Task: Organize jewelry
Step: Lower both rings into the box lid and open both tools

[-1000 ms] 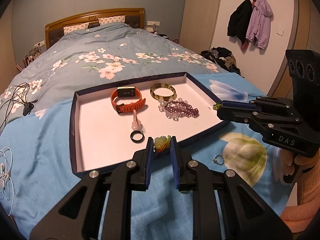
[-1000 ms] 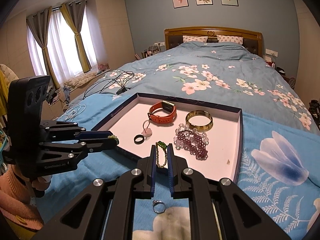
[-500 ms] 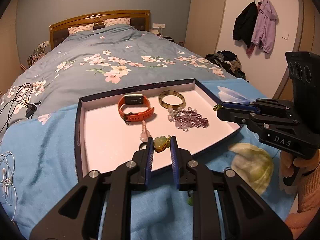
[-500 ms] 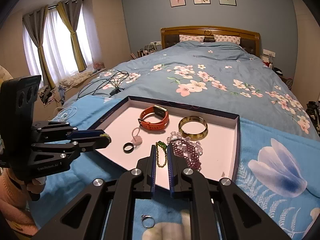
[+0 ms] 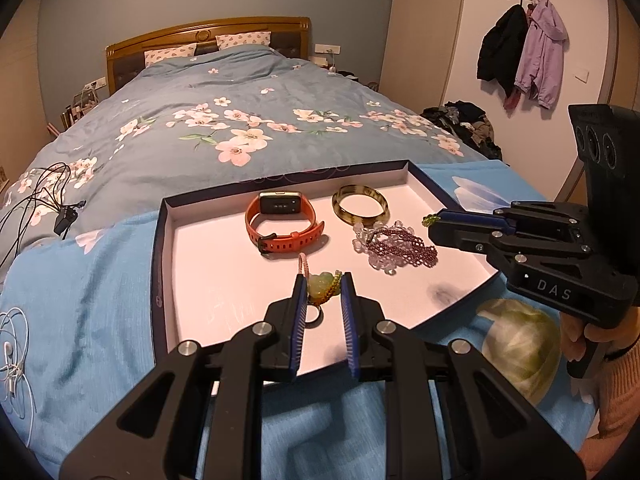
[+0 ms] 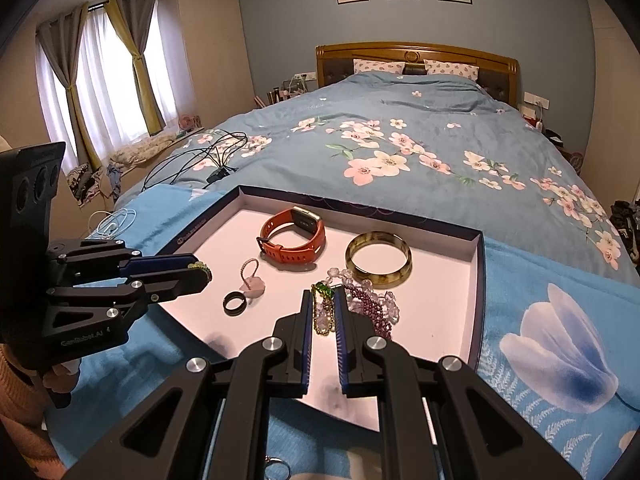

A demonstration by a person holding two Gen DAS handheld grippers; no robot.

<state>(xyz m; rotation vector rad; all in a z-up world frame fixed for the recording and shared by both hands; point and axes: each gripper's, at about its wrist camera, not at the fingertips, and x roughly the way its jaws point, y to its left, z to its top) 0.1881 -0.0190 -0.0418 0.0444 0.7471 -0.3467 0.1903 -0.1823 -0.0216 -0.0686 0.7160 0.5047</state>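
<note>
A dark-rimmed tray (image 5: pixel 160 264) with a pale floor lies on the blue blanket. It holds an orange smartwatch (image 5: pixel 280 224), a tortoiseshell bangle (image 5: pixel 360 204), a purple bead bracelet (image 5: pixel 400 246), a black ring (image 6: pixel 233 303) and a pink charm (image 6: pixel 254 280). My left gripper (image 5: pixel 323 285) hangs over the tray's near part, shut on a green jade pendant (image 5: pixel 320 289) with a braided cord. My right gripper (image 6: pixel 323 300) is shut on a gold chain with a green bead (image 6: pixel 323 312), beside the purple bracelet (image 6: pixel 372 304). Whether pendant and chain are joined is unclear.
A small silver ring (image 6: pixel 278 466) lies on the blanket just before the tray's near edge. Black cables (image 5: pixel 40 200) and white earphones (image 5: pixel 12 352) lie on the bed to the left. A hand and an orange sleeve (image 5: pixel 616 380) hold the right gripper.
Both grippers have moved forward, from the tray's near rim to over its floor, each still holding its piece. The silver ring has dropped out of the left wrist view.
</note>
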